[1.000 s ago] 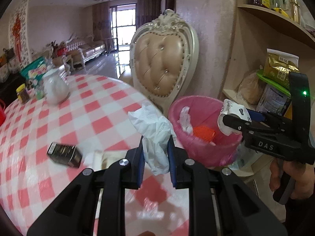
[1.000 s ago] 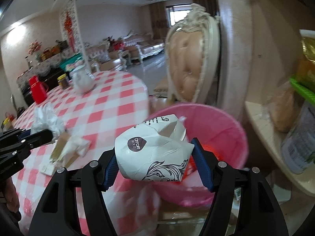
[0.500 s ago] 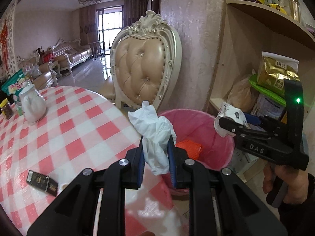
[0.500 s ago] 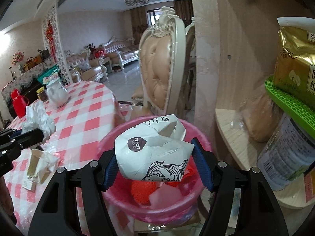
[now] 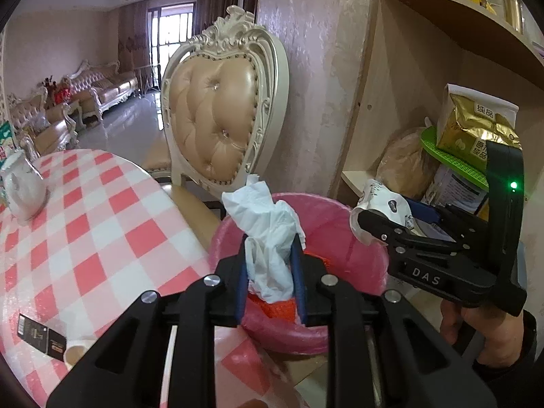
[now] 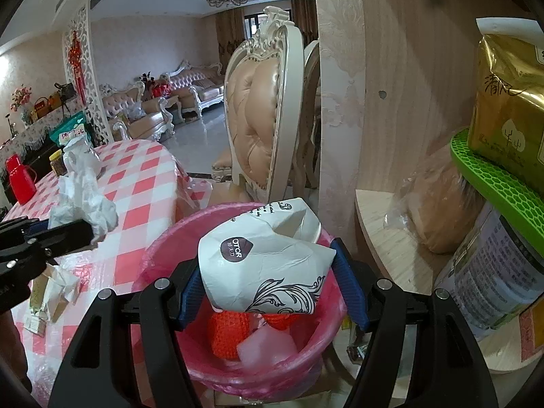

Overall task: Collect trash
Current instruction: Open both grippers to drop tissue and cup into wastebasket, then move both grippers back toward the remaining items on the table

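Observation:
A pink-lined trash bin (image 5: 343, 227) stands beside the table, with orange and pale trash inside. My left gripper (image 5: 271, 243) hovers over the bin's near rim with a crumpled white tissue (image 5: 265, 217) standing between its blue pads. Its jaws are opening, and the tissue still touches both pads. My right gripper (image 6: 268, 272) is shut on a crushed white paper cup (image 6: 265, 258) directly above the bin (image 6: 163, 248). The left wrist view shows the right gripper (image 5: 367, 219) and its cup (image 5: 384, 200) over the bin's far right rim. The right wrist view shows the left gripper (image 6: 78, 234) and tissue (image 6: 85, 200) at the left.
A red-checked table (image 5: 102, 210) lies left of the bin, carrying a white teapot (image 5: 20, 187), a dark packet (image 5: 40, 336) and torn cardboard (image 6: 51, 292). A padded chair (image 5: 217, 129) stands behind the bin. A wooden shelf (image 6: 391, 238) with a tin and bags is on the right.
Both grippers have moved from over the table to above the pink bin. The left pads now stand slightly wider around the tissue. The right grip on the cup is unchanged.

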`<state>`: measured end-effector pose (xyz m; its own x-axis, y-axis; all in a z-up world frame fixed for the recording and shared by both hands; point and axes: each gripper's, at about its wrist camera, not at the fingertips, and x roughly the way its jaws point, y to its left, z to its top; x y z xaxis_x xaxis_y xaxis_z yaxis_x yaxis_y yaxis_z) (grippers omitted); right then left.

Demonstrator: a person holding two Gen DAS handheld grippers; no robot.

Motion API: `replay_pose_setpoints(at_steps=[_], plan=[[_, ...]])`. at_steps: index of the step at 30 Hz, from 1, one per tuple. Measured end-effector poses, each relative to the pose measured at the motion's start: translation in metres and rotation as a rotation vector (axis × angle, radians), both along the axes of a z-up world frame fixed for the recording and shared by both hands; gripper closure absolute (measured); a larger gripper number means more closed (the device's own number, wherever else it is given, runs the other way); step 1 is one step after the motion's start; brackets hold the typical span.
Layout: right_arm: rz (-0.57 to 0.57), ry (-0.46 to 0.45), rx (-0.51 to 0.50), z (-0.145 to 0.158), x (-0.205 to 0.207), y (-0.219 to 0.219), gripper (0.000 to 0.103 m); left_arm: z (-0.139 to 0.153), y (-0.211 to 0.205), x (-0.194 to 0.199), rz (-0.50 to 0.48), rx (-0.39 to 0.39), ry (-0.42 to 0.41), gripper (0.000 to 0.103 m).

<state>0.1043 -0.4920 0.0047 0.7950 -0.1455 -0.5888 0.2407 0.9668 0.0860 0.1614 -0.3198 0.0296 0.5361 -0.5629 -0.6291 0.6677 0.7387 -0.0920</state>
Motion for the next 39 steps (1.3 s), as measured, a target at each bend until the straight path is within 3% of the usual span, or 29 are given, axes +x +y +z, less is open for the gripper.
replay_pose_setpoints(at_steps=[3,6,8,21,29,39], plan=[[-0.004,0.001,-0.007,0.0,0.0,0.0,0.037,-0.003,-0.003,0.003,-0.008,-0.005,0.013,0.053],[-0.007,0.004,-0.002,-0.001,0.0,-0.001,0.036,-0.004,-0.004,0.005,-0.009,-0.005,0.018,0.053],[-0.011,0.004,-0.002,-0.001,0.0,-0.002,0.031,-0.005,-0.004,0.006,-0.005,-0.003,0.021,0.053],[-0.009,0.0,0.007,0.0,-0.009,0.004,0.028,-0.002,0.016,-0.001,0.036,-0.016,0.018,0.051],[0.018,-0.01,0.006,0.004,-0.022,0.02,0.019,-0.005,0.041,-0.018,0.085,-0.03,0.03,0.05],[0.058,-0.002,0.013,0.001,-0.042,0.048,0.018,-0.006,0.078,-0.05,0.151,-0.039,0.024,0.046]])
